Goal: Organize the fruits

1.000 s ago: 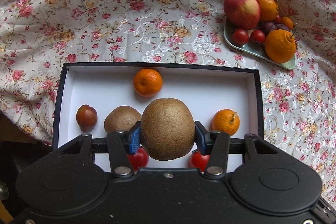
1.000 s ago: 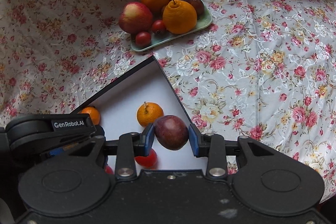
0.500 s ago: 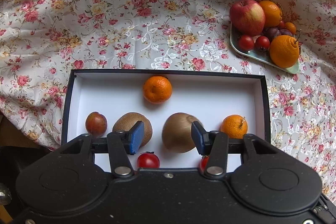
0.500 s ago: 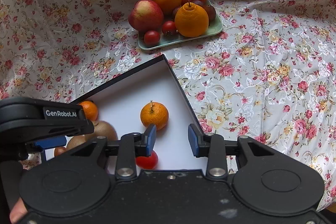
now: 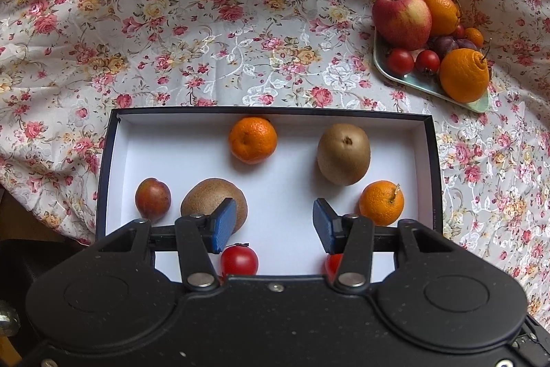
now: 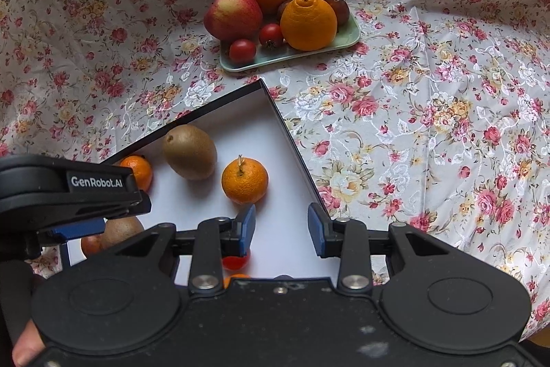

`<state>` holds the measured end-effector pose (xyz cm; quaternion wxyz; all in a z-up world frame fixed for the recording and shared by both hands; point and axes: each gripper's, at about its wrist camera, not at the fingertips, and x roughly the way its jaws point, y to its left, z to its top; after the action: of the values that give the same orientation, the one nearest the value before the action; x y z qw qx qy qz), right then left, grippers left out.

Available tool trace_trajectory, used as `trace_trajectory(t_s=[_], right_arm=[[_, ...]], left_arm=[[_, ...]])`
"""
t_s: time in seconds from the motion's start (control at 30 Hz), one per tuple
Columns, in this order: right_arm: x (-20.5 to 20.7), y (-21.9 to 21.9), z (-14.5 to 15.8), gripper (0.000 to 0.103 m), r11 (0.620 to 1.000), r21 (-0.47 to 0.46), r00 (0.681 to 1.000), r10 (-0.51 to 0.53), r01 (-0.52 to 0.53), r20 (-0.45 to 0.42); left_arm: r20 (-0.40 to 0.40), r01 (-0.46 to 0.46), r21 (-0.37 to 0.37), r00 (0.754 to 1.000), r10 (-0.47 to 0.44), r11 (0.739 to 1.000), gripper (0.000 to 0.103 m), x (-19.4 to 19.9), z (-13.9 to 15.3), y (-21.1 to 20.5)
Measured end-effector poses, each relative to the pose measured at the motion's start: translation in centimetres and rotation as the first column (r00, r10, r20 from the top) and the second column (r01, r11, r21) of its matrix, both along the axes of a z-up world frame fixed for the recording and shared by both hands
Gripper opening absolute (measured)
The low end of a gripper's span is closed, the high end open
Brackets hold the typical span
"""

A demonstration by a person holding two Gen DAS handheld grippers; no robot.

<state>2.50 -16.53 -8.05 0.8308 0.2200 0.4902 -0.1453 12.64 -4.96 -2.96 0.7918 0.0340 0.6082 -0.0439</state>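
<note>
Both grippers are seen wide and empty above the box; the left gripper hangs over the near middle of the box, the right gripper over its near right corner; a step between placements is judged to be in hand. Inside the box two kiwis, two mandarins, a reddish plum and cherry tomatoes are laid apart on the white floor. Beyond the box's far right corner the green tray is seen loaded: an apple, a knobbed orange, tomatoes and dark plums; a reach to the tray is called for next, with the smooth round tomatoes likely to roll if nudged.
</note>
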Motion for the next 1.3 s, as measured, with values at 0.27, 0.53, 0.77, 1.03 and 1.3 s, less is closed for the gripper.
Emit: trace_trajectory(t_s=[0.27,0.53,0.77,1.03,1.3], right_arm=[[0.0,0.1,0.2,0.037,0.999,-0.026,0.999,0.025,-0.025,-0.02],[-0.7,0.3,0.6,0.037,0.996,-0.075,0.999,0.041,-0.042,-0.014],[-1.2,0.9,0.6,0.037,0.99,-0.118,0.997,0.078,-0.08,-0.018],[-2.1,1.0,0.6,0.037,0.981,-0.16,0.994,0.106,-0.106,-0.01],[-3.9,0.9,0.8,0.037,0.971,-0.199,0.991,0.134,-0.133,-0.011]], left_arm=[[0.02,0.008,0.023,1.0,-0.008,1.0,0.055,-0.2,0.1,-0.1],[0.056,0.001,0.034,0.998,-0.003,0.999,0.055,-0.9,0.5,0.2],[0.087,-0.004,0.053,0.996,0.0,0.999,0.055,-2.4,0.7,1.0],[0.136,-0.032,0.062,0.99,0.023,0.998,0.055,-4.3,1.6,1.7],[0.168,-0.017,0.087,0.986,0.002,0.996,0.055,-7.7,3.1,2.1]])
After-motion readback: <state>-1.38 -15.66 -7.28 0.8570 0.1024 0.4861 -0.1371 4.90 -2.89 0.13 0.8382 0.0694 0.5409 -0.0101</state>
